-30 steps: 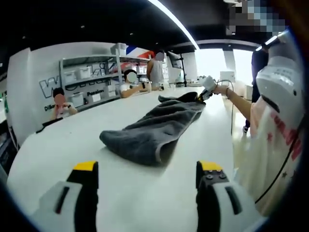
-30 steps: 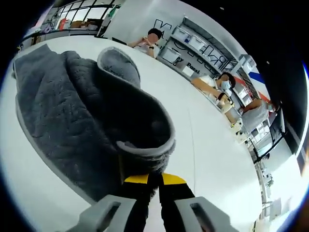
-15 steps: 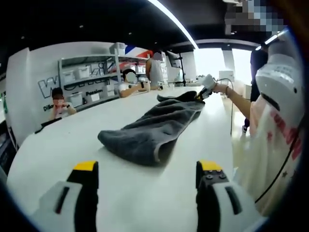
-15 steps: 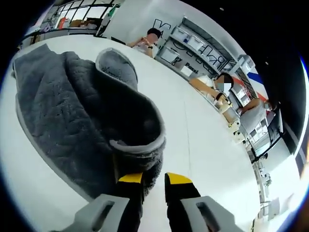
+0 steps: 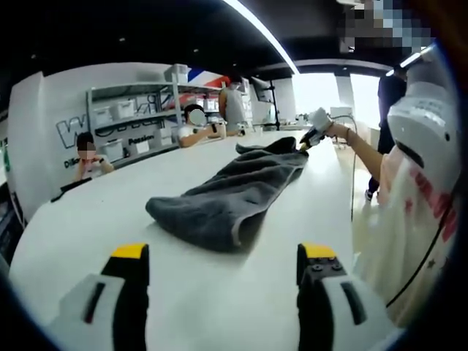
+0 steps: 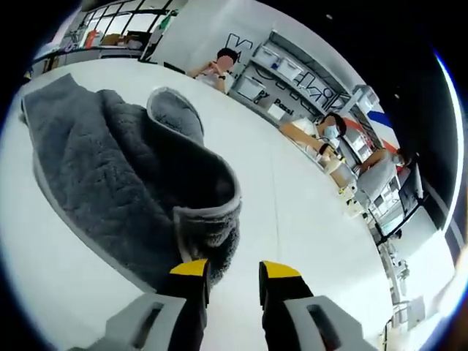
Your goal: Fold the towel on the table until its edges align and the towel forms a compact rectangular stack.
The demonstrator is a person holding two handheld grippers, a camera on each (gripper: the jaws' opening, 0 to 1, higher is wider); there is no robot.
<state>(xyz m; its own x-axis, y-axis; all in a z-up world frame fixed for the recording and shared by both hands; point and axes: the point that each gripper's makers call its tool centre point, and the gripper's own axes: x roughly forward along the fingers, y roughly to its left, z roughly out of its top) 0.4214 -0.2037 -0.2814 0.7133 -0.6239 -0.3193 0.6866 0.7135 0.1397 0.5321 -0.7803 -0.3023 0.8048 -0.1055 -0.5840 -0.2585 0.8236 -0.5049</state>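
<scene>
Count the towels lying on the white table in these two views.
1. A grey towel lies stretched along the table, bunched and rumpled. The right tongs sit open at its raised end. No second towel shows.

Looks like a lab/workshop: long white table (image 5: 219, 292), storage shelves (image 5: 139, 124) with bins, seated people (image 5: 196, 126) working at the table's far edge.

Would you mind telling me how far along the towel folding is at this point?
Partly done: the grey towel lies as a long, loosely doubled strip on the white table, edges uneven. Neither the left gripper nor the right gripper, both open, holds it. Squaring into a compact rectangle remains.
</scene>
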